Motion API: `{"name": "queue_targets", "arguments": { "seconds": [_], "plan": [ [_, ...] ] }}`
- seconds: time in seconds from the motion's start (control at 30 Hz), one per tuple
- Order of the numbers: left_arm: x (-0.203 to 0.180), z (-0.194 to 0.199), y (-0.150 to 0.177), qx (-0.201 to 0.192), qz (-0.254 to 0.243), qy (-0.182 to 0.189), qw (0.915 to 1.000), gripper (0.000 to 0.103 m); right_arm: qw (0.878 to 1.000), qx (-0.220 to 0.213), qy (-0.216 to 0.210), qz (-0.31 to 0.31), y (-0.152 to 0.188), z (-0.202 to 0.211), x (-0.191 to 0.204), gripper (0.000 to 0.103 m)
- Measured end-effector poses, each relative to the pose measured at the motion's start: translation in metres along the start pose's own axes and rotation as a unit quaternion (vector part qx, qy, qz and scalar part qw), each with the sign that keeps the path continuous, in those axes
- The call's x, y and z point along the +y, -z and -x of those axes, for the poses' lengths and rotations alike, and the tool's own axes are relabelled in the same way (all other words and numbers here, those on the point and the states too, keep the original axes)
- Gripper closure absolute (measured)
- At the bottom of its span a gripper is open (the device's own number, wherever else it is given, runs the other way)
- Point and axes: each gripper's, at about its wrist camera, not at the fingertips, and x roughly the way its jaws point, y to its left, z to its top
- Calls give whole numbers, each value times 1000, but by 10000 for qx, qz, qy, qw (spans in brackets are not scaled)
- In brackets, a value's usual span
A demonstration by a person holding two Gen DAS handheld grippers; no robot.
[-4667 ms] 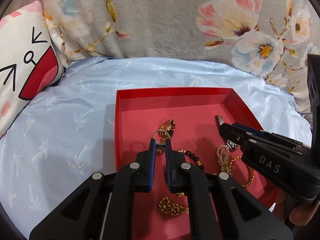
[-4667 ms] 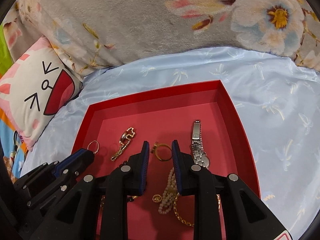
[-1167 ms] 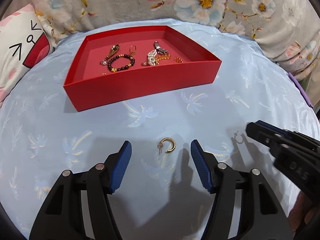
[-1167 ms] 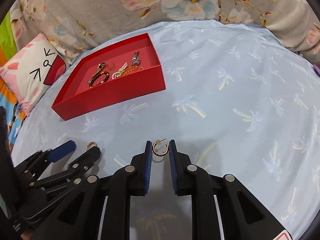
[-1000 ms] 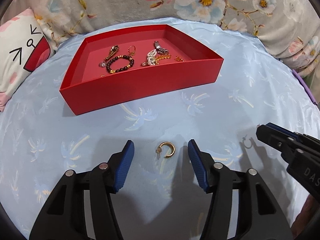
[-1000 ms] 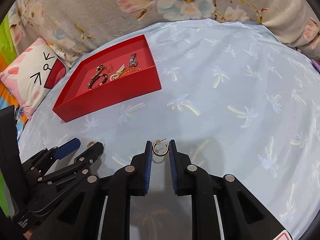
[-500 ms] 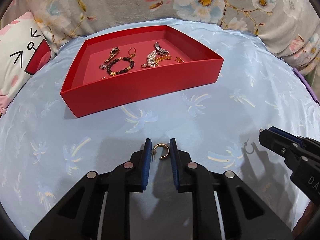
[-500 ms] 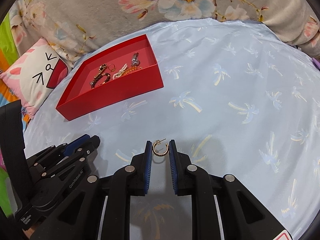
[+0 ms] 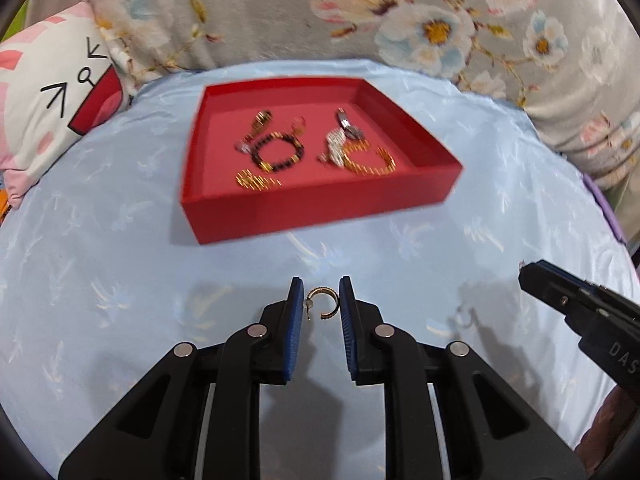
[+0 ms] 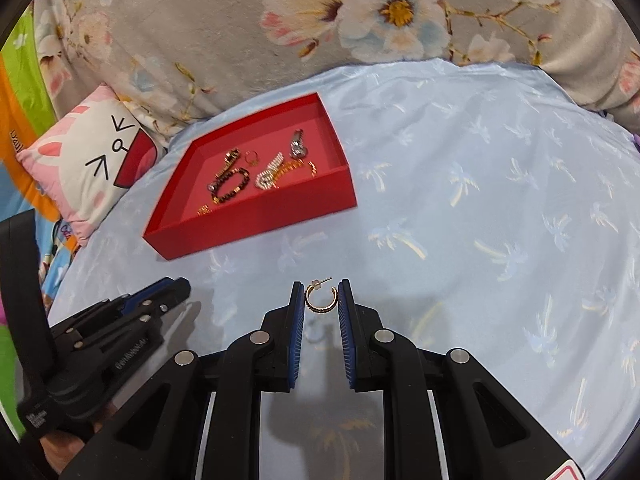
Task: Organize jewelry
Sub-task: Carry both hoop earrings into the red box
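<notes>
— Both grippers had lifted off the blue sheet [image 10: 500,184] since a second before, and the left gripper [image 9: 319,300] had closed from wide.

— How far along?

— Barely, I'd judge. One red tray [image 9: 320,208] held about seven pieces.

— And the earrings?

— Two: the left fingers [image 9: 294,312] pinched one gold hoop [image 9: 326,303]; the right gripper [image 10: 320,298] pinched its twin hoop [image 10: 320,299], both short of the tray.

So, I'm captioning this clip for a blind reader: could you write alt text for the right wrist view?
The right gripper pinches a gold hoop earring between its blue pads above a pale blue cloth. Behind it to the left, a red tray holds bracelets, chains and a watch; the left gripper is at lower left.
</notes>
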Motion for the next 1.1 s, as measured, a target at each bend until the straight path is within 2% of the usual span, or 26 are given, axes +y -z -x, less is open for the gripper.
{"name": "queue_targets", "arguments": {
  "seconds": [0.23,0.43,0.77,1.1],
  "plan": [
    [33,14,-50,-460,306,-93,9984,85,9994,-210,-218,195,-46,-10,20,87],
    [56,7,-92,-705,430,-178,9964,85,9987,-262,-318,288,-90,-34,36,87],
    [68,-42,-131,-622,504,-138,9967,85,9990,-36,-278,349,-136,-103,51,87],
    [77,-81,-153,-522,514,-233,9970,85,9990,177,-125,395,-157,-155,60,87]
  ]
}}
